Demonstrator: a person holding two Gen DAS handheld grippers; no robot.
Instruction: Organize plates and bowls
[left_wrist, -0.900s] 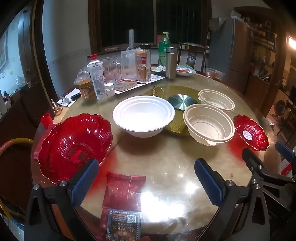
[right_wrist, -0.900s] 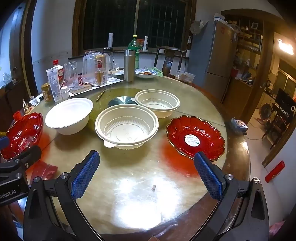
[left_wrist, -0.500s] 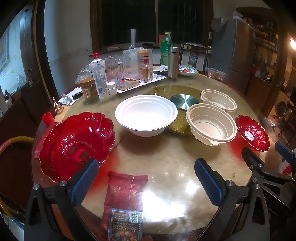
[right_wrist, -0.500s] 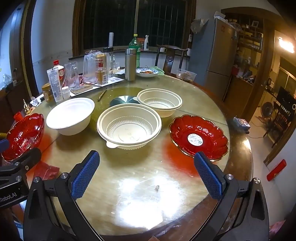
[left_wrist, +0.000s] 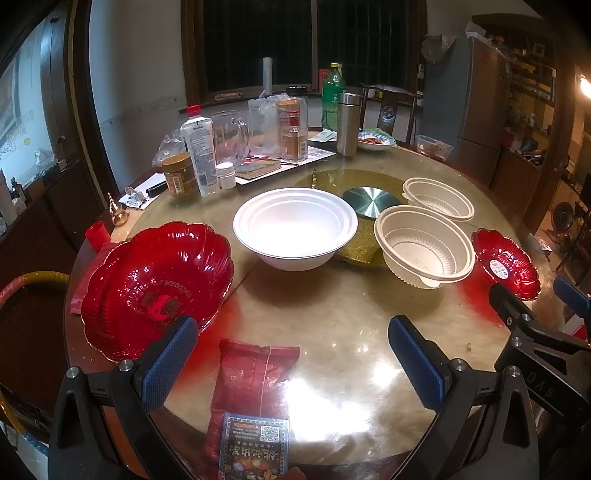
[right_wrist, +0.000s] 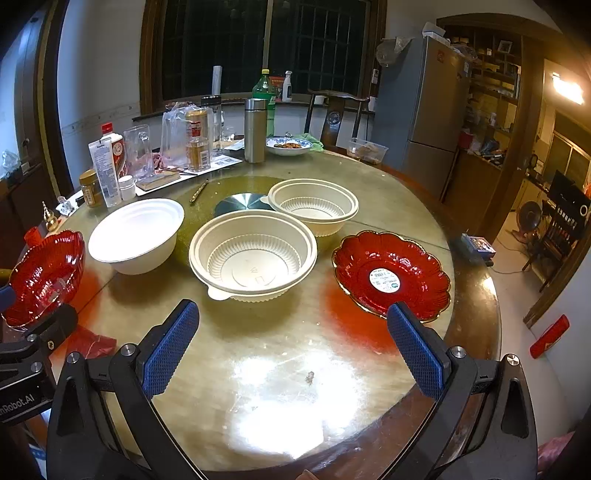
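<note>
Your left claw (left_wrist: 288, 363) is spread wide and holds nothing; your right claw (right_wrist: 291, 349) is the same, both hovering over the near edge of the counter (right_wrist: 280, 332). From the left claw, the big red plate (left_wrist: 155, 288) lies just ahead and to the left, its near rim beside the left pad, so that arm is nearer to it. From the right claw, the small red plate (right_wrist: 391, 275) lies ahead and to the right, its near rim just past the right pad. Between them, further out, sit 3 bowls: a white bowl (left_wrist: 295, 227), a ribbed bowl (right_wrist: 253, 254) dead ahead of the right claw, and a second ribbed bowl (right_wrist: 314, 208) behind it. All are round, so approach angle matters little. Bare counter lies between claws and bowls, though a red packet (left_wrist: 255, 380) lies under the left claw. Both plates sit close to the counter's edge; I'd mind that.
</note>
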